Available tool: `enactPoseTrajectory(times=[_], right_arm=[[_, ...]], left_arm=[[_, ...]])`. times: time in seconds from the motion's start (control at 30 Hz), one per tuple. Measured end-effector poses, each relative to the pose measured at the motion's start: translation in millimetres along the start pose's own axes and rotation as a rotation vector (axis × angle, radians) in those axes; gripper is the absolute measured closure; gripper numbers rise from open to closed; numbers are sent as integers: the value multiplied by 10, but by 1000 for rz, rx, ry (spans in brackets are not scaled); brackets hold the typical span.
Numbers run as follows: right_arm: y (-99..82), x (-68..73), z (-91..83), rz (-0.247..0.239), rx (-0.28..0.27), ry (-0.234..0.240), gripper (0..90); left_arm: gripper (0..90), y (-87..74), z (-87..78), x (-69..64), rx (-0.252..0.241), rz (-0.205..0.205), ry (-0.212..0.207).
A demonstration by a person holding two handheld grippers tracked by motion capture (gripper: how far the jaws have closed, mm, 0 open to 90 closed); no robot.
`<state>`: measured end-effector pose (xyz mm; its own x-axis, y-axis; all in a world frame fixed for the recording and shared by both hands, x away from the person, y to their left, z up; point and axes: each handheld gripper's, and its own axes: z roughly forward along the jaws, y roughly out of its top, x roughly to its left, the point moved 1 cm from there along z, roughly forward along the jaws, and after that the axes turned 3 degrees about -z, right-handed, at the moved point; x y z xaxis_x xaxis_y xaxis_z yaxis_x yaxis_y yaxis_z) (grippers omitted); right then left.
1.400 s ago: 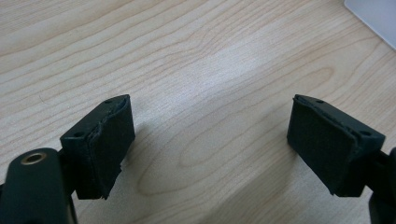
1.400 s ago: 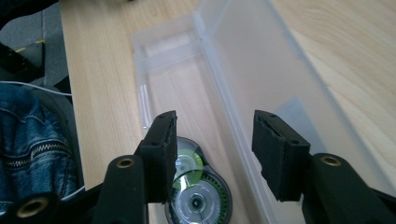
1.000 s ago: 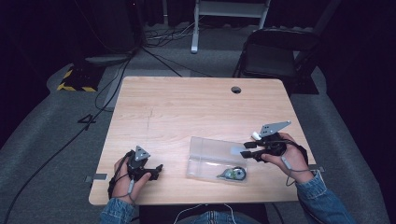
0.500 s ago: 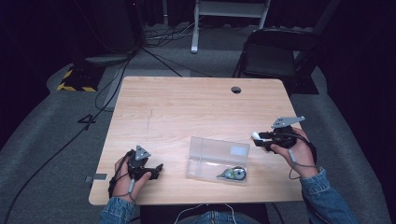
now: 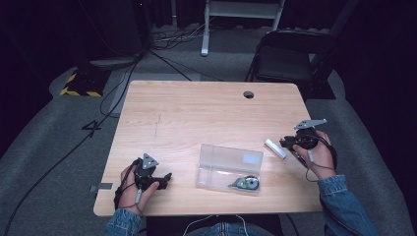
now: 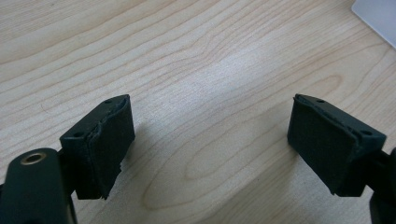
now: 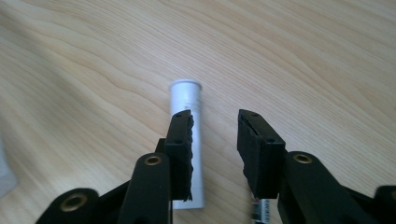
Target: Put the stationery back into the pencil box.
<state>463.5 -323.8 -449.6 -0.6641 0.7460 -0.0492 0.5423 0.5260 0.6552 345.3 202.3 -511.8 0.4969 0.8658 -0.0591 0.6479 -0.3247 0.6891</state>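
Right hand-held gripper (image 7: 215, 154), jaws closing yet unclenched, flanks a white tube (image 7: 189, 140); clear case (image 5: 228, 167) holds a tape dispenser (image 5: 246, 183).

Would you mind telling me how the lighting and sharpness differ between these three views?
High view: the table is lit, the room around it nearly black, detail soft. Left gripper view: bright sheen on the wood, pads crisp. Right gripper view: the white tube is sharp, with even light.

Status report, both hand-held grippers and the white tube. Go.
Left hand-held gripper open, resting on the wooden table, nothing between its jaws. Right hand-held gripper open beside the white plastic tube, jaws just closing, no grip. Nothing in the way.
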Motion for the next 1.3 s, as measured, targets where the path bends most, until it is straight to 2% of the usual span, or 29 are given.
enactPoseTrajectory(times=[0.5,1.17,1.3], right_arm=[[-158,-248,196,44,87,-53,702],[-220,-309,299,54,128,-34,749],[-214,-299,301,55,131,-28,798]], left_arm=[[152,-19,-14,-13,-5,-2,2],[152,-20,-19,-11,-2,4,5],[152,-20,-19,-11,-2,4,5]])
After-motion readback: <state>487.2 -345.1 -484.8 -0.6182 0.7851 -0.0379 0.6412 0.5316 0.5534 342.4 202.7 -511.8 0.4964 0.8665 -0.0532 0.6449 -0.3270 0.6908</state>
